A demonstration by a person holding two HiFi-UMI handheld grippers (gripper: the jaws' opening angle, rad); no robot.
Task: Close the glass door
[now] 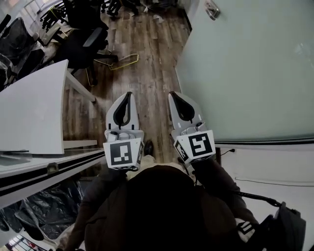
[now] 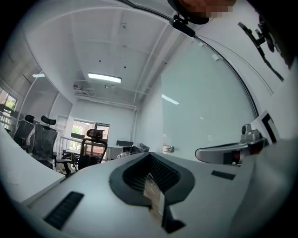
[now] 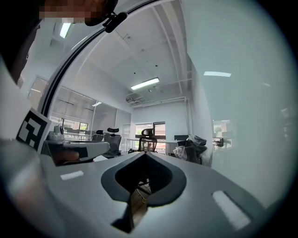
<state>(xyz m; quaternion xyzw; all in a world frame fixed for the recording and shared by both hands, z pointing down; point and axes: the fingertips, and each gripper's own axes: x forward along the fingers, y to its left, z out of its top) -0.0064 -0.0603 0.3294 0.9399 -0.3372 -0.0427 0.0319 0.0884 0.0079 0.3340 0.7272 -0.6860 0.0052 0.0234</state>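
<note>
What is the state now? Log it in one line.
left gripper: shut, empty | right gripper: shut, empty | glass door: at right, untouched | door handle: ahead, beyond both grippers

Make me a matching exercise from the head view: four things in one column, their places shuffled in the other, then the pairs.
Things:
1. glass door
2. white table
3. black office chairs
4. yellow wire frame

Places:
A. along the left edge
B. lying on the wood floor, upper middle
C. filling the right side
D. top left corner

Pairs: 1-C, 2-A, 3-D, 4-B
</note>
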